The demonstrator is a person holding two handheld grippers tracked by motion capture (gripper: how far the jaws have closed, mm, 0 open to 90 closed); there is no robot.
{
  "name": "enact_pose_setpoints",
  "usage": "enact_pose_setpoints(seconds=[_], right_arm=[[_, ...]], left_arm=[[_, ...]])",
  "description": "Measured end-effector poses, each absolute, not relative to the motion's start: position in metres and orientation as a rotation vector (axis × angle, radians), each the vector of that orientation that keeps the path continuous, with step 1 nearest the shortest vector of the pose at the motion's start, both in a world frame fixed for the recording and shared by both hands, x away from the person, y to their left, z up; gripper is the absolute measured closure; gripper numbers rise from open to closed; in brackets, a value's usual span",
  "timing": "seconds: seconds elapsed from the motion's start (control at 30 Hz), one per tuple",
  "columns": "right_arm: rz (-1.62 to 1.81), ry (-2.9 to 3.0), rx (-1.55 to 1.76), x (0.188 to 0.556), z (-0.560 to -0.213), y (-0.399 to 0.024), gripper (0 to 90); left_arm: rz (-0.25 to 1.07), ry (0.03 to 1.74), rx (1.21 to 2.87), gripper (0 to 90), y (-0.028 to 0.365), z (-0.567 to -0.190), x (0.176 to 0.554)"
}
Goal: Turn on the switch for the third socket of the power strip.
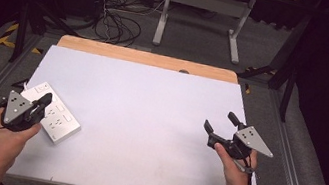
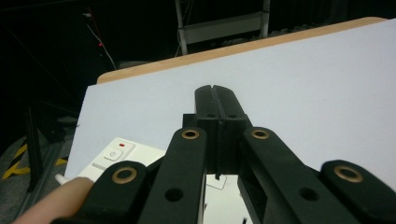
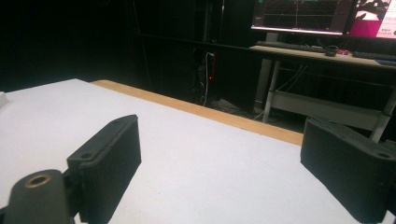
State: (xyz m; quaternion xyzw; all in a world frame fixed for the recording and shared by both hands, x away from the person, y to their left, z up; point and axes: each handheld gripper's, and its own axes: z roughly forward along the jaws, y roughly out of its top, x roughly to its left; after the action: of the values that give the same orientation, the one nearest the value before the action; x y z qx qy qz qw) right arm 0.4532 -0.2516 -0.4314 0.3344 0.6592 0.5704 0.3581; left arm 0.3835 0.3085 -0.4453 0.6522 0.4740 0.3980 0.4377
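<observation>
A white power strip (image 1: 54, 113) with several sockets lies at the left of the white table top (image 1: 147, 120). My left gripper (image 1: 44, 99) is held just above the strip's near end, jaws pressed together with nothing between them. In the left gripper view the shut jaws (image 2: 218, 100) point over the bare board, and the strip's switch end (image 2: 119, 154) shows below them at the left. My right gripper (image 1: 220, 123) hovers at the right side of the table, jaws wide apart and empty. In the right gripper view its fingers (image 3: 109, 154) frame bare white surface.
The white board lies on a wooden table whose far edge (image 1: 148, 58) shows as a tan strip. Beyond it stand a white-legged desk (image 1: 202, 7) and loose cables (image 1: 117, 26) on the floor. A desk with monitors (image 3: 322, 18) is in the right gripper view.
</observation>
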Motion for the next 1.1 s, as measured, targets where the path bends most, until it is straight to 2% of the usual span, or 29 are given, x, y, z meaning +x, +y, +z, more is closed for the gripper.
enact_pose_setpoints(seconds=[1.1], right_arm=[[1.464,1.701,0.864,0.4535,-0.4318,-0.2509,12.7]], left_arm=[[0.938,1.177,1.714,89.9,0.3039,-0.4515,0.3916]])
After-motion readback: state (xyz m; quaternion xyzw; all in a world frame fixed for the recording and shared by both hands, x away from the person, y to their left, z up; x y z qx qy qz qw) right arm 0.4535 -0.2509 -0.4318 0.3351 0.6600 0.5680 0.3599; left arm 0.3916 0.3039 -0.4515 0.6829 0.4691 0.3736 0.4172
